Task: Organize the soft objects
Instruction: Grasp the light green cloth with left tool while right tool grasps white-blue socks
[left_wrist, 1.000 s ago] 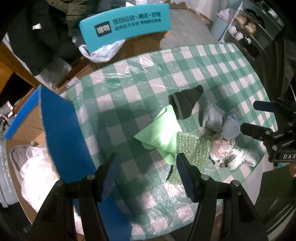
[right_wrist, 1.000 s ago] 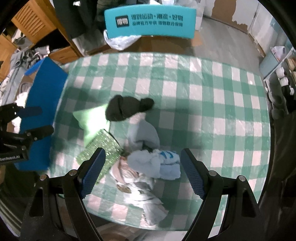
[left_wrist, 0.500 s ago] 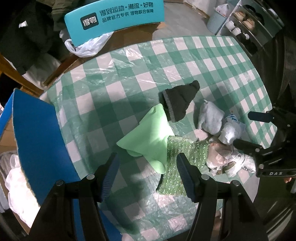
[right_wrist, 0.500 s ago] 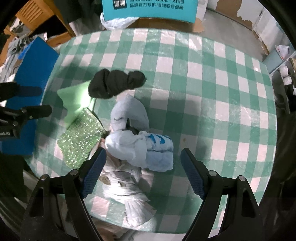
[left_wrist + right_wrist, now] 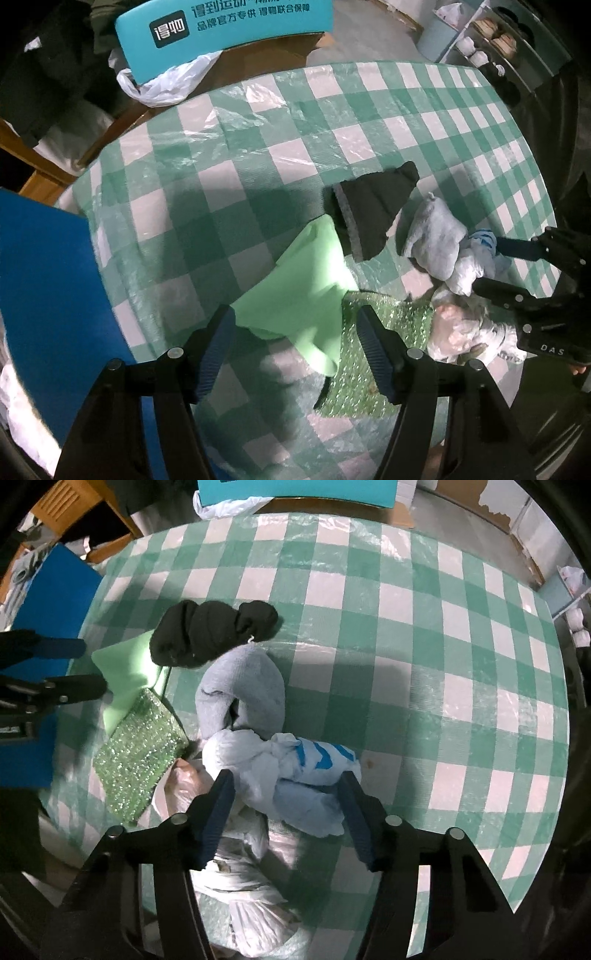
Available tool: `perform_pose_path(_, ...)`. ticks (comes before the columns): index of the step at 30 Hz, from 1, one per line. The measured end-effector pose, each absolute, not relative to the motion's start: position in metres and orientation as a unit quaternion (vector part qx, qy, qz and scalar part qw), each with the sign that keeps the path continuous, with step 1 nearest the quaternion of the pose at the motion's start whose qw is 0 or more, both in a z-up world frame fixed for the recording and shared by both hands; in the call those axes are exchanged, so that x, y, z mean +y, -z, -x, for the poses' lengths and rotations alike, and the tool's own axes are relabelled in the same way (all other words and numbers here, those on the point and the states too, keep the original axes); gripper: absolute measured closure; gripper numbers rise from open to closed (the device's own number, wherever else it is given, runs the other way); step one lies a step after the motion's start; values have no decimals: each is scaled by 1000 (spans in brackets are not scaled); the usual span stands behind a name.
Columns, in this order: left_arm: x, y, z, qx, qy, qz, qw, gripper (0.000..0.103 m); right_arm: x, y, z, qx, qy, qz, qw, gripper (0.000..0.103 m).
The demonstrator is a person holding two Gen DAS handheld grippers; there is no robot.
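A pile of soft things lies on the green checked table [image 5: 236, 170]: a light green cloth [image 5: 306, 284], a sparkly green pad [image 5: 373, 354], a black knit hat [image 5: 373, 210], a grey sock [image 5: 243, 686], a white and blue knotted bag [image 5: 291, 771] and crumpled plastic bags [image 5: 243, 882]. My left gripper [image 5: 295, 343] is open, its fingers either side of the light green cloth. My right gripper [image 5: 288, 808] is open, its fingers either side of the white and blue bag. The hat [image 5: 210, 631] lies beyond it.
A blue box flap [image 5: 44, 295] stands at the table's left edge, with white bags below. A teal chair back [image 5: 225, 22] and a white plastic bag [image 5: 166, 81] are beyond the far edge. A shelf with shoes [image 5: 495, 40] is at the right.
Both grippers have come down closer to the pile. The left now straddles the light green cloth, the right straddles the white and blue bag. Nothing on the table has moved.
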State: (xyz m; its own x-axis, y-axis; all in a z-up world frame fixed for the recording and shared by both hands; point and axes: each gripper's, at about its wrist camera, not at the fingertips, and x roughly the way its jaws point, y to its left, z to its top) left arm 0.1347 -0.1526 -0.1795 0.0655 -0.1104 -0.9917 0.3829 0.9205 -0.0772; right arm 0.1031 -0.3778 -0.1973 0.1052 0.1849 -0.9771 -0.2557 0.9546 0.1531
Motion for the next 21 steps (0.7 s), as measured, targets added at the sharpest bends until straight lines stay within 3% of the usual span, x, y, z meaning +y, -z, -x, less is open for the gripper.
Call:
perform_pose_path(4,-162,186,-139,665,176,-99,719,33,-388,193,-105,648,-129,30,750,60)
perform_pose_path(16,-171,203,-147,670,168,-95,717,30,-407,190,-102,643,-101,28,759,61)
perform_pose_path(18,-170,205,-147,670,165,-96,718,36,-407,190,-102,644,-100,27,758,61)
perform_pose_path(20,-169,209,-149,672,162,-97,716,55,-404,190,-103,643,-101,26,758,61)
perform_pose_path(21,-168,210,-150,672,162,-100,716,57,-404,190,-104,643,-102,25,758,61)
